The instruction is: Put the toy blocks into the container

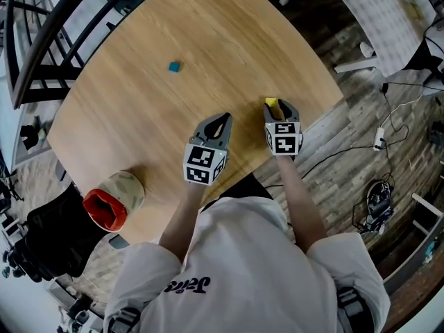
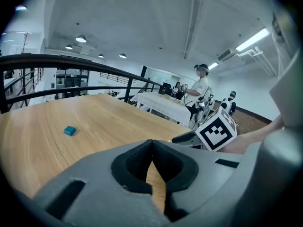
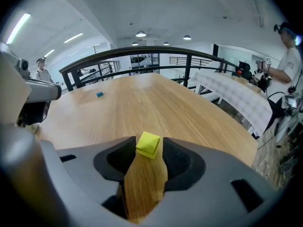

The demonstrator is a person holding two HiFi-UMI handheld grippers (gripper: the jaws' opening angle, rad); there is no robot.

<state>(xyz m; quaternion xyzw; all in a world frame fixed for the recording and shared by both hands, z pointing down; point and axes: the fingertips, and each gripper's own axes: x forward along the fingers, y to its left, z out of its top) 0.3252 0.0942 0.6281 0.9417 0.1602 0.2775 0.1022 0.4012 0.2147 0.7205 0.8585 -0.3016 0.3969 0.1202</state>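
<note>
Right gripper [image 3: 150, 145] jaws wide around the yellow block [image 3: 148, 144]: centre it, then close squarely. Left gripper [image 2: 151, 143] jaws together, empty.

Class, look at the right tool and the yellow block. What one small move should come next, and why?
Probably nudge the right tool forward a touch, then close it on the yellow block. The block lies on the table just at the tips of the open jaws, barely between them, so closing now might pinch only its near corner.
</note>
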